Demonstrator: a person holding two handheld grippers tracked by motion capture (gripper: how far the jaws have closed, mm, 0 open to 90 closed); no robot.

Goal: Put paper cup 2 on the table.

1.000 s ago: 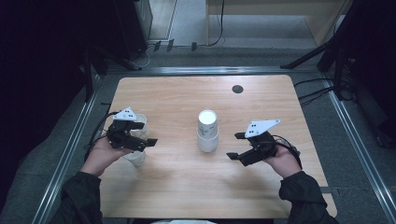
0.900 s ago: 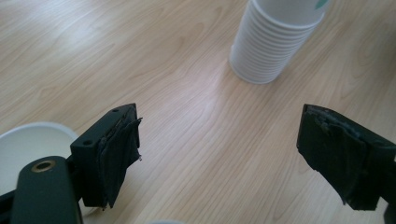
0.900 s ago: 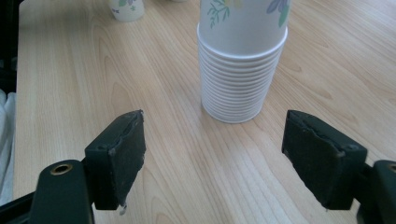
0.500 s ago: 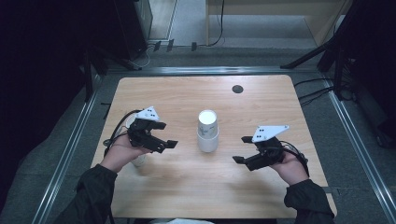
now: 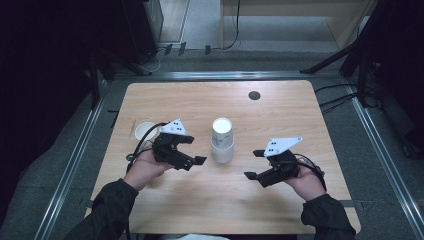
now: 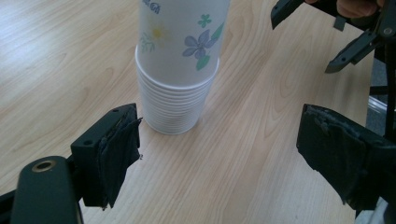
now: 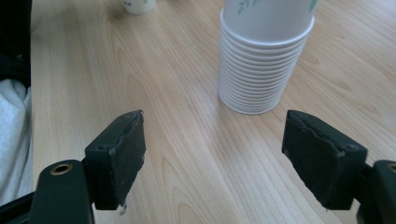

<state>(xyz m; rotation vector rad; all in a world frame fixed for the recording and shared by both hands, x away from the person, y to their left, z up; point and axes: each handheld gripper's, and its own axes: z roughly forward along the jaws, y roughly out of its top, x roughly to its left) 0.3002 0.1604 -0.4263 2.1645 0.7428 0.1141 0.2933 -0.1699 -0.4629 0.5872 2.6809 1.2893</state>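
One single white paper cup [image 5: 144, 131] stands upright, mouth up, near the left edge of the light wooden desk [image 5: 280, 110], set apart from the rest. Just to its right, the left hand-held gripper [image 5: 196, 150] hovers with its black jaws spread wide and nothing between them, aimed rightward at the middle of the desk. There stands a tall stack of nested white paper cups with a flower print [image 5: 222, 140]; in the left gripper view the stack [image 6: 180, 65] shows many rims packed closely together at the bottom. It stands upside down: wide rims on the desk, closed base on top, long axis straight up. Further right, the right hand-held gripper [image 5: 256, 164] also has its jaws wide apart and empty, pointing leftward at the stack, which rises ahead of it in the right gripper view [image 7: 266, 56], with the lone cup's [image 7: 139, 5] base far off.

Judging by this layout, unstacking has barely begun: one cup is separated and placed, and more than a dozen remain nested. Neither hand-held gripper touches the stack, so the next cup is not yet taken.
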